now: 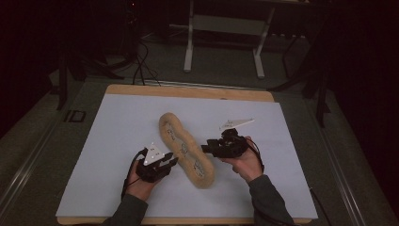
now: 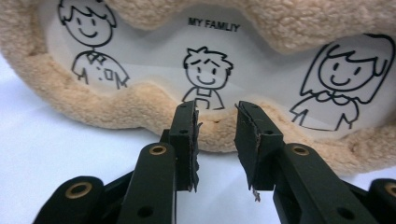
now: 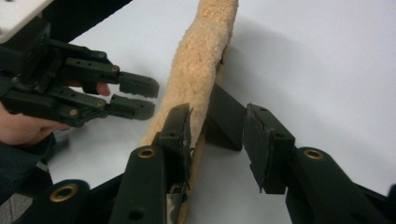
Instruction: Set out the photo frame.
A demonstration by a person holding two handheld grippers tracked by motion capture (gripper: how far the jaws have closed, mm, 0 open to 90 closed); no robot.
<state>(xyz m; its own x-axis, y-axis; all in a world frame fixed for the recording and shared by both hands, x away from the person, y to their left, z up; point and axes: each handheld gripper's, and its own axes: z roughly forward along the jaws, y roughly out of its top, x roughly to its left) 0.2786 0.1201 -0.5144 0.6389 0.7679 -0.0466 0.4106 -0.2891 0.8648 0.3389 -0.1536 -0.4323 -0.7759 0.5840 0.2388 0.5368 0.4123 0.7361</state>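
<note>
Where the white sheet [image 1: 117,155] covers the wooden table [image 1: 188,90], a long plush photo frame [image 1: 186,149] lies between my two claws, its long axis running from the far left toward the near right in the high view. The frame is tan, fleecy and wavy-edged. Its clear window holds a white card [image 2: 261,51] printed "MY FAMLIY" with three line-drawn figures. Seen from my left claw [image 2: 217,109], the frame stretches crosswise just ahead of the jaw tips; the jaws stand a narrow gap apart, gripping nothing, their pads frayed. Seen from my right claw [image 3: 217,116], the frame runs away lengthwise, its fleecy edge against my left jaw and a dark back stand [image 3: 226,116] in the gap. These jaws stand moderately apart, not closed on it.
</note>
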